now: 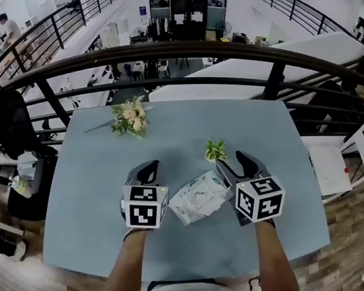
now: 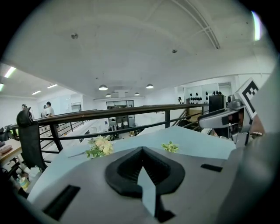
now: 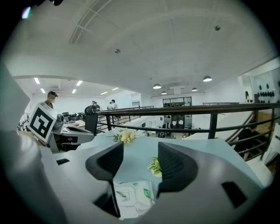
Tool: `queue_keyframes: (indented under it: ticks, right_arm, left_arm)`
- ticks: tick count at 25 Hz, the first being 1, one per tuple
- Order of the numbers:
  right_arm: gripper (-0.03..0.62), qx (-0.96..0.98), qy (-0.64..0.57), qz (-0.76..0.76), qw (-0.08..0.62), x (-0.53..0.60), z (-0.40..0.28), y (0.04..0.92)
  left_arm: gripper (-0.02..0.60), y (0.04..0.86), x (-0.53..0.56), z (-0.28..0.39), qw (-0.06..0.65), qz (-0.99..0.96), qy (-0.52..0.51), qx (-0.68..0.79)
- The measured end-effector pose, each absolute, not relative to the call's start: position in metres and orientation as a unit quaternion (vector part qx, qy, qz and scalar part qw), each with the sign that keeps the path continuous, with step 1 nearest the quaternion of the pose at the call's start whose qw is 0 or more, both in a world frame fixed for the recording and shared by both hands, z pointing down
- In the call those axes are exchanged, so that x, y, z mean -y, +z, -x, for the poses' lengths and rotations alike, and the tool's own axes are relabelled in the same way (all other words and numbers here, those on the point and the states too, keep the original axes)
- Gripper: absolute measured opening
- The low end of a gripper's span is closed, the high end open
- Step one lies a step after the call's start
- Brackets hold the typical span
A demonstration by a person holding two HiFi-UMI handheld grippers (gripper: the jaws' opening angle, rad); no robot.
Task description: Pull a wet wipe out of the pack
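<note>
A light-blue table [image 1: 86, 192] stands on the mezzanine of an open-plan office, behind a black railing [image 1: 152, 49]. Desks and chairs [image 1: 148, 67] fill the floor below at 12 o'clock, and people [image 1: 7, 29] stand along the gallery at 10 o'clock.

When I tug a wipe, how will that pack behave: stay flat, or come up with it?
The wet wipe pack looks like soft, crinkled film, so it will probably flex rather than stay stiff. It lies flat and unheld on the smooth table, so it may well slide or lift with the wipe.
</note>
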State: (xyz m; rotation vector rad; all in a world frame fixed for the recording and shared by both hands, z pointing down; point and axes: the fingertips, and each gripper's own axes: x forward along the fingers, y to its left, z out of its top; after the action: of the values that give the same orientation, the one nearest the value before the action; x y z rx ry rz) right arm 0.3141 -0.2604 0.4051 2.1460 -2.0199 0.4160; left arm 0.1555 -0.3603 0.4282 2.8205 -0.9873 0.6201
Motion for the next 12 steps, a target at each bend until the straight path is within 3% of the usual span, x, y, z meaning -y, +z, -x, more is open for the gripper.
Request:
queue_keyframes:
  ticks: [12]
  right_arm:
    - [0.23,0.712,0.137,-0.681,0.102,0.249,-0.319,0.41]
  left_arm:
    - [-0.008,0.432,0.335,-0.147,0.048,-0.905,0.206,0.37]
